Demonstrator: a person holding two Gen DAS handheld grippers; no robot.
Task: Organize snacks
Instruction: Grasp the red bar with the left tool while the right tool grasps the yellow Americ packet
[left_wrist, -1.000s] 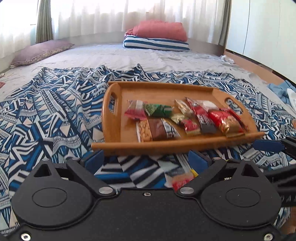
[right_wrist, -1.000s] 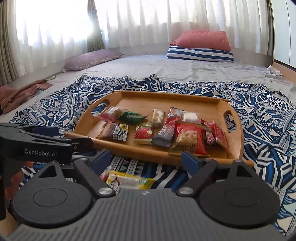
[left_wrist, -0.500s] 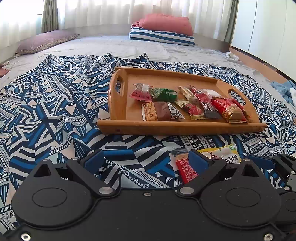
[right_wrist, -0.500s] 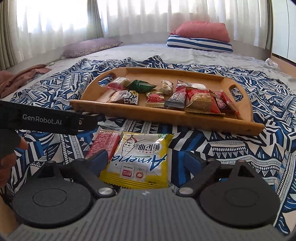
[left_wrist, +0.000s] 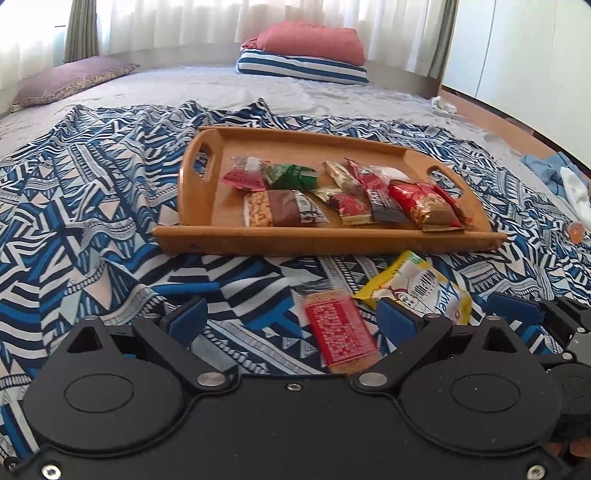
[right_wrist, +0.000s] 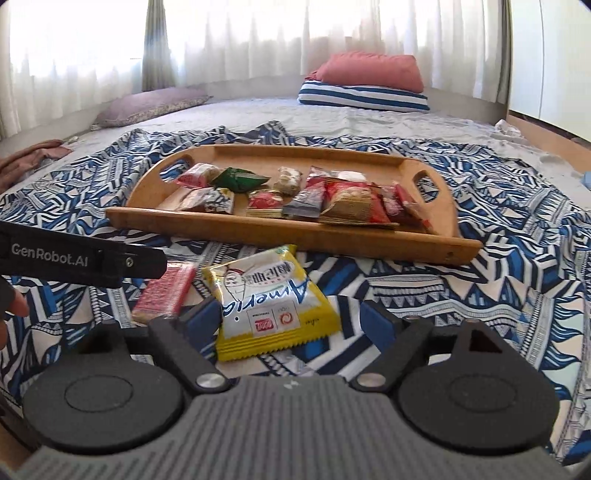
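A wooden tray (left_wrist: 199, 206) (right_wrist: 369, 236) holds several wrapped snacks on the patterned blue cloth. In front of it lie a yellow snack packet (right_wrist: 269, 302) (left_wrist: 417, 288) and a red wafer bar (left_wrist: 340, 332) (right_wrist: 166, 291). My left gripper (left_wrist: 291, 317) is open and empty, with the red bar lying between its fingers. My right gripper (right_wrist: 291, 317) is open and empty, with the yellow packet lying between its fingers. The left gripper's arm shows at the left of the right wrist view (right_wrist: 74, 258).
The blue patterned cloth (left_wrist: 92, 221) covers a grey bed. Pillows lie at the back: purple (left_wrist: 70, 81), striped with a pink one on top (left_wrist: 306, 55). Blue clothing (left_wrist: 554, 170) lies at the right. White cupboards stand at the right.
Both grippers have pulled back from the tray and dropped lower. The yellow packet and the red bar now lie in full view between the fingers.
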